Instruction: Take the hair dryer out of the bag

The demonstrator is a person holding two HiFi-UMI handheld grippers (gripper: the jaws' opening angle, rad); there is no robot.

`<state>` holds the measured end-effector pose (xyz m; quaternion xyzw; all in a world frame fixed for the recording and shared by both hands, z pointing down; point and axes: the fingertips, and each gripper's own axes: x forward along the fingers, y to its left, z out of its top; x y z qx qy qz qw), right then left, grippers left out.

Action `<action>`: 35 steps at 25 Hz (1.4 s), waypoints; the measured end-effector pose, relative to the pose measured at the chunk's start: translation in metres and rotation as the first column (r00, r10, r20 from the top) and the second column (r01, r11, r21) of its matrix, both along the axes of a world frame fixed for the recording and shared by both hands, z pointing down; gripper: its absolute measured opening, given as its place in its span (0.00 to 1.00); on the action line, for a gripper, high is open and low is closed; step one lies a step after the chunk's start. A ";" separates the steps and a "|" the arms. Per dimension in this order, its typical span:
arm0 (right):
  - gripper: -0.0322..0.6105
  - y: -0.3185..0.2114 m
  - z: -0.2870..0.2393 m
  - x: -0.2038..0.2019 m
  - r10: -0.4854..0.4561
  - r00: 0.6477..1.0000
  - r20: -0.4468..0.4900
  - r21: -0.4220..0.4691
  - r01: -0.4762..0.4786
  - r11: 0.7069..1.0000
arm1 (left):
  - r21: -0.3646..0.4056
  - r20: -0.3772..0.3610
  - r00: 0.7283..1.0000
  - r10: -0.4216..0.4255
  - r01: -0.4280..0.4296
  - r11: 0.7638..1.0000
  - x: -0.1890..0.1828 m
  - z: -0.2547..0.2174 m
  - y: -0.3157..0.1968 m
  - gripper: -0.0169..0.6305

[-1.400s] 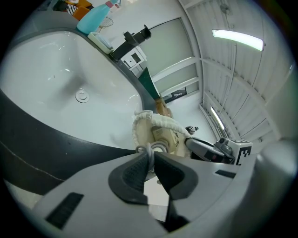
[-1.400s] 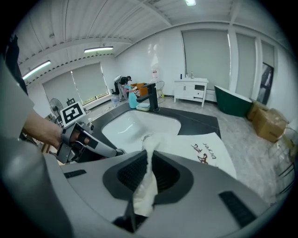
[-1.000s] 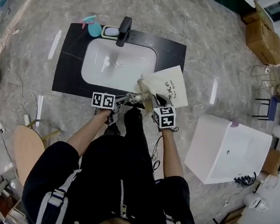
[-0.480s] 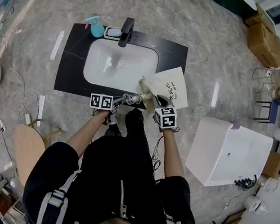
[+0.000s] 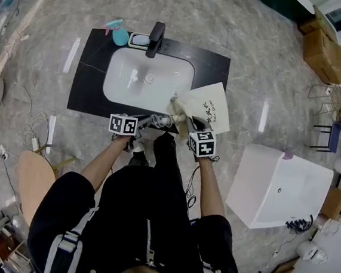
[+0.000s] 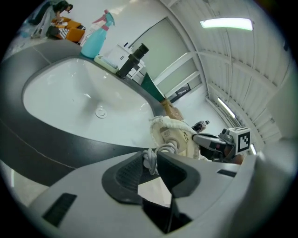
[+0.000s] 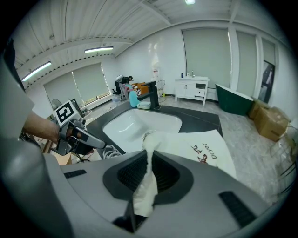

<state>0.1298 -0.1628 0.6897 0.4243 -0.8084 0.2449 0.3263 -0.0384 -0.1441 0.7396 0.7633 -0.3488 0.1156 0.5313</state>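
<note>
A cream cloth bag (image 5: 208, 106) with dark print lies on the black counter (image 5: 89, 77), right of the white sink (image 5: 149, 80). My right gripper (image 5: 187, 120) is shut on a fold of cloth at the bag's mouth (image 7: 148, 153). The pale hair dryer (image 6: 178, 139) pokes out of that mouth (image 6: 160, 123). Its grey coiled cord (image 6: 151, 159) sits between the tips of my left gripper (image 5: 153, 121). Those jaws have just been opening a little, and the cord still fills the narrow gap. In the right gripper view the left gripper (image 7: 98, 143) is at the left, by the cord loops (image 7: 111, 151).
A black faucet (image 5: 155, 38), a soap dish (image 5: 138, 40) and a teal spray bottle (image 5: 115, 33) stand behind the sink. A white tub (image 5: 280, 185) stands on the floor to the right, cardboard boxes (image 5: 323, 45) far right, a round wooden stool (image 5: 34, 180) to the left.
My left gripper has shifted slightly left along the counter's front edge with the cord between its jaws. The right gripper and the bag have kept still.
</note>
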 end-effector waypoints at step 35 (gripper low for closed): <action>0.12 -0.003 -0.004 0.006 0.011 0.998 0.054 0.002 -0.011 1.000 | 0.192 0.496 0.573 0.653 -0.805 0.561 0.101 -0.027 -0.001 0.50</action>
